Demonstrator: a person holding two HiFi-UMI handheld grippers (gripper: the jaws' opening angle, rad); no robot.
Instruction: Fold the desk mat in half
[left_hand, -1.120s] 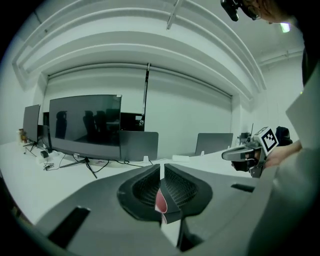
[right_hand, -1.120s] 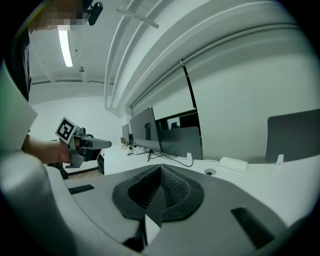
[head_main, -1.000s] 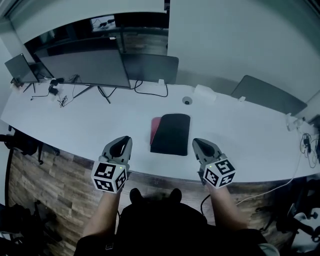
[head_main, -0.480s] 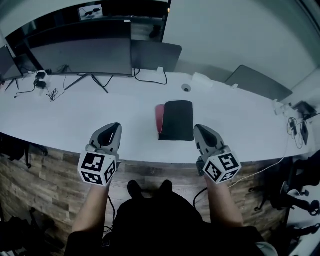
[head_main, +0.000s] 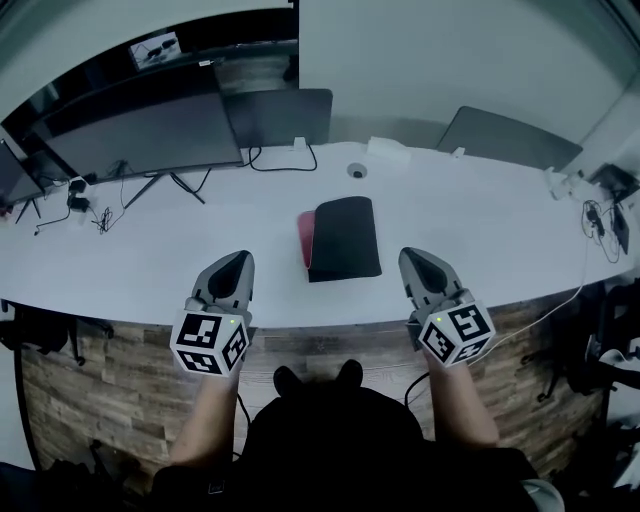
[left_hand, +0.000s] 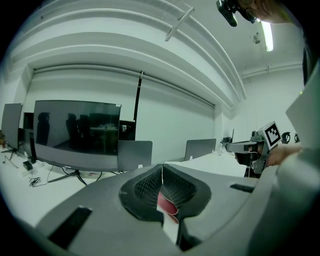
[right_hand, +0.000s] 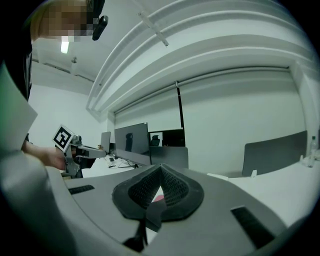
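Desk mat (head_main: 345, 238) is lying folded on the white desk (head_main: 150, 270), black face up, with a pink strip of its other face showing along its left edge. It is sitting roughly mid-desk, in front of the two dark monitors (head_main: 140, 135) at the back wall. Left gripper (head_main: 238, 262) is hovering over the desk's near edge, well to the left of the mat and not touching it; its ribbed pads are meeting in a closed seam with nothing clamped. Right gripper (head_main: 415, 258) is hovering likewise to the mat's right, apart from it, its jaws also pressed together and empty. In both gripper views a little pink of the mat is showing beyond the closed jaws.
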